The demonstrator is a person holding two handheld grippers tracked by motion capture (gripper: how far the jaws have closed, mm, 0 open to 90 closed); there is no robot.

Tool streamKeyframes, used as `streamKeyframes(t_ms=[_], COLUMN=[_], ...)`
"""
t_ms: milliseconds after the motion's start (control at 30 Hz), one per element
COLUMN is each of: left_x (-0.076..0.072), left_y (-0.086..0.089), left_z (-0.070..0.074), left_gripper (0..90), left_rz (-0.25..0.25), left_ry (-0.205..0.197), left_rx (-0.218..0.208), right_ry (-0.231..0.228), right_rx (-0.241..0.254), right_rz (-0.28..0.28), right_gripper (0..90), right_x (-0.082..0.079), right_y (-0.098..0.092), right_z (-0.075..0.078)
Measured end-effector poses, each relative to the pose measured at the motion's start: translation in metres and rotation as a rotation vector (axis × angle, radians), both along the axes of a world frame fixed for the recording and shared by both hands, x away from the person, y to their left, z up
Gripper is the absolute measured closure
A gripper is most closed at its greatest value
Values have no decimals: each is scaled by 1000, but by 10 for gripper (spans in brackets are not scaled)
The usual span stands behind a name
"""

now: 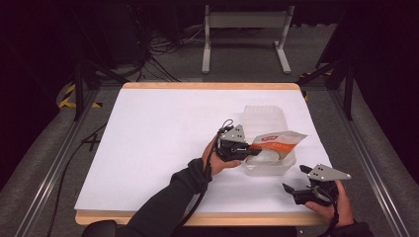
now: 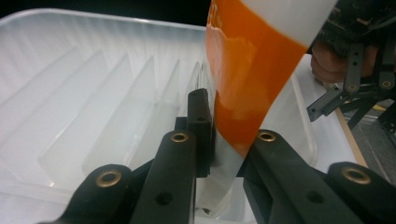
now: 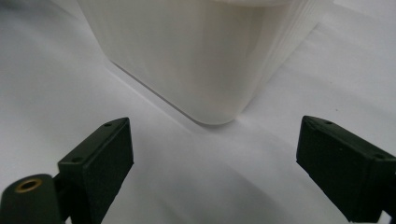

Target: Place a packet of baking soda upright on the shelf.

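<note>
My left gripper (image 1: 251, 149) is shut on the lower edge of an orange and white pouch (image 1: 276, 142), holding it above the near end of a translucent plastic container (image 1: 264, 114). In the left gripper view the pouch (image 2: 247, 79) stands pinched between the black jaws of the gripper (image 2: 224, 140), with the ribbed inner wall of the container (image 2: 70, 70) behind it. My right gripper (image 1: 294, 178) rests open on the table, to the right of the container's near corner. The right gripper view has the jaws of this gripper (image 3: 215, 163) wide apart, nothing between them, facing that corner of the container (image 3: 201, 51).
A white sheet (image 1: 163, 143) covers the wooden-edged table (image 1: 207, 85). My right gripper (image 2: 350, 88) appears at the far right of the left gripper view. Beyond the table's far edge a metal stand (image 1: 244, 22) and loose cables (image 1: 163, 47) sit on the floor.
</note>
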State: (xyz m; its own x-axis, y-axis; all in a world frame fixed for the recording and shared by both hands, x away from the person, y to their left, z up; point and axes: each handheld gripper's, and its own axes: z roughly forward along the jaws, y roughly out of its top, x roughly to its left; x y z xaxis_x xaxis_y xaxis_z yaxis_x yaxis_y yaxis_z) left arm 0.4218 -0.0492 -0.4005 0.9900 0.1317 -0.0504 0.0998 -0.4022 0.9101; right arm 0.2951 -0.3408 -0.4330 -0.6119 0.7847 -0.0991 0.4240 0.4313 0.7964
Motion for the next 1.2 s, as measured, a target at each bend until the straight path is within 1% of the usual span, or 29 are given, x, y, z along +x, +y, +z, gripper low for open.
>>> streamKeyframes(t_ms=[100, 133, 167, 200, 267, 367, 400, 433, 500, 533, 567, 600, 633, 667, 700, 800, 833, 1000, 1200], left_x=[-1, -1, 0, 0, 0, -2, -2, -3, -3, -4, -4, -4, -4, -4, -4, -6, -6, -7, -9], left_y=[1, 2, 3, 3, 3, 4, 4, 5, 8, 11, 12, 12, 14, 15, 17, 20, 21, 28, 36], left_z=[4, 6, 8, 10, 14, 18, 19, 20, 22, 24, 26, 26, 28, 29, 30, 35, 36, 42, 49], left_gripper=[812, 792, 768, 766, 754, 741, 731, 719, 712, 705, 704, 679, 647, 644, 644, 642, 631, 628, 613], left_rz=[7, 20, 17, 14, 18, 22, 28, 27, 23, 31, 37, 37, 46, 51, 51, 60, 60, 57, 57], left_ry=[-16, -21, -15, -16, -31, -33, -47, -52, -51, -56, -62, -62, -72, -73, -84, -95, -103, -115, -132], left_rx=[-12, -24, -49, -58, -53, -53, -53, -58, -71, -75, -74, -74, -70, -69, -68, -73, -71, -80, -62], right_ry=[0, 0, -1, -1, -1, -2, -1, 1, -3, -5, -8, -8, -8, -8, -8, -4, -2, -2, 3], right_rx=[2, 3, 3, 0, 1, 3, 9, 12, 10, 11, 8, 8, 8, 7, 7, 5, 5, 2, 4], right_rz=[0, 2, 3, 8, 12, 14, 16, 16, 18, 20, 23, 23, 27, 27, 27, 33, 33, 34, 29], right_gripper=[117, 117, 118, 118, 118, 118, 117, 117, 117, 117, 117, 117, 117, 117, 117, 117, 117, 117, 116], right_x=[0, -1, -1, -1, -1, -2, -2, -2, -3, -3, -3, -3, -4, -4, -4, -4, -4, -4, -3], right_y=[0, 0, 1, 2, 2, 3, 3, 3, 4, 4, 5, 5, 7, 7, 7, 8, 8, 8, 7], right_z=[0, 1, 1, 1, 1, 2, 2, 3, 4, 4, 5, 5, 5, 5, 5, 5, 5, 5, 3])
